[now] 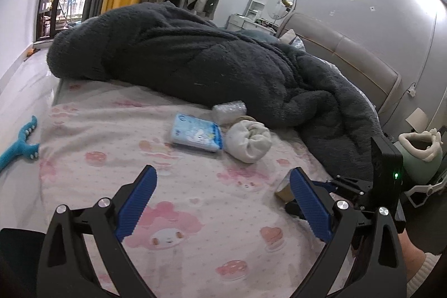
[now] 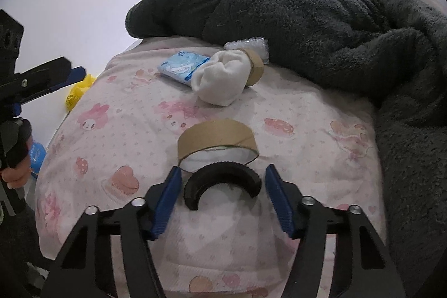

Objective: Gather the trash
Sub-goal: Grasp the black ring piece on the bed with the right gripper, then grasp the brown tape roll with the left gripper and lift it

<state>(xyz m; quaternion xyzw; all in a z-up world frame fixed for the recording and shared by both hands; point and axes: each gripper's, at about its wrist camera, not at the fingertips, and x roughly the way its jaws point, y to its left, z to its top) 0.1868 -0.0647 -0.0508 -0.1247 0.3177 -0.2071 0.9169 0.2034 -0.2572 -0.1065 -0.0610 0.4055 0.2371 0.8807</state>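
In the right wrist view my right gripper (image 2: 222, 170) points down at the pink printed bed sheet (image 2: 134, 113). A black toothed half-ring (image 2: 220, 179) lies between its blue pads, with a thin gap on each side, so the jaws stand open around it. An empty cardboard tape ring (image 2: 218, 140) sits just past the fingertips. My left gripper (image 1: 223, 170) hovers wide open over the sheet with nothing between its fingers. Further up the bed lie a blue tissue pack (image 1: 197, 136), a rolled white cloth (image 1: 248, 141), a second cardboard ring (image 2: 255, 68) and a bubble-wrap wad (image 1: 229, 109).
A thick dark grey blanket (image 1: 195, 54) is heaped across the far half of the bed and down its right side. A teal plush toy (image 1: 19, 147) lies at the bed's left edge. A yellow bag (image 2: 78, 91) sits on the floor beside the bed.
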